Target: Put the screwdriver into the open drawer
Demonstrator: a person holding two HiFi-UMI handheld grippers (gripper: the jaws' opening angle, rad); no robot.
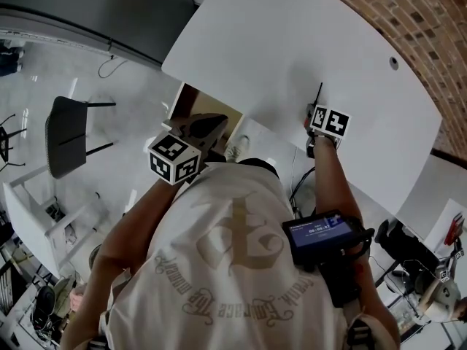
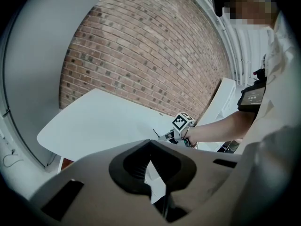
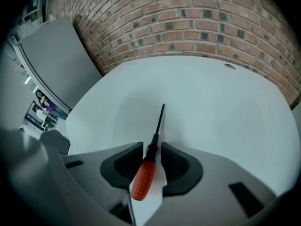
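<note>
The screwdriver (image 3: 144,173) has an orange handle and a black shaft pointing away over the white table (image 3: 221,112). My right gripper (image 3: 152,148) is shut on it at the black collar just ahead of the handle. In the head view the shaft (image 1: 318,93) sticks out past my right gripper (image 1: 316,114) near the table's (image 1: 292,42) near edge. My left gripper (image 1: 206,127) hangs off the table's left corner, over the open drawer (image 1: 188,102) with its brown inside. Its jaws (image 2: 150,162) are shut with nothing between them.
A brick wall (image 1: 419,17) runs along the table's far side. A black chair (image 1: 66,126) stands on the floor to the left, with a white shelf unit (image 1: 33,210) below it. A grey panel (image 3: 56,65) stands left of the table.
</note>
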